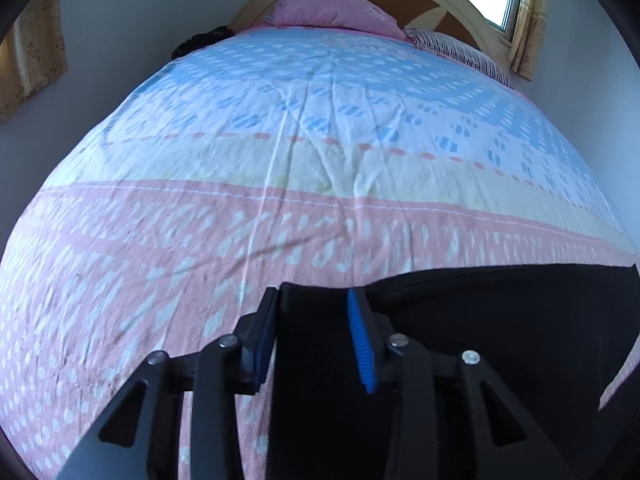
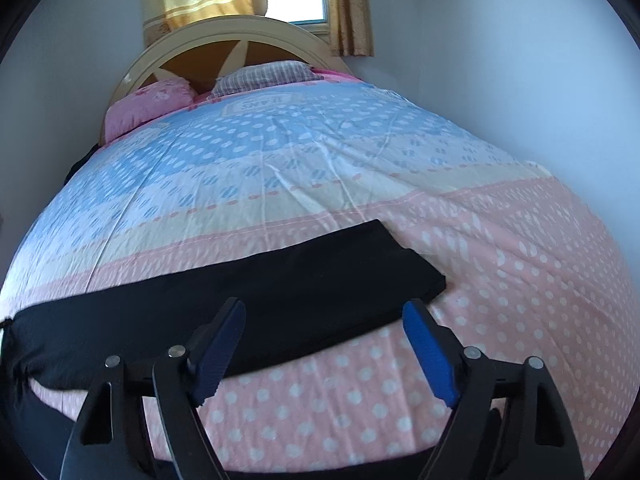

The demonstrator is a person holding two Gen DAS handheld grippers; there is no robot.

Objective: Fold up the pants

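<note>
black pants (image 2: 248,292) lengthwise across bedspread (image 2: 320,168) — left-right

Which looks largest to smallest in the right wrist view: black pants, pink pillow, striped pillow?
1. Black pants, clearly largest, though also nearest the camera.
2. Pink pillow.
3. Striped pillow; close to the pink one, so this order is unsure.

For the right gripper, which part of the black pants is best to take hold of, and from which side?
Probably the free end of the black pants, at its near corner. That end lies flat on the bedspread with bare cloth beside it, so the open right gripper can slide in low from the near edge.
</note>
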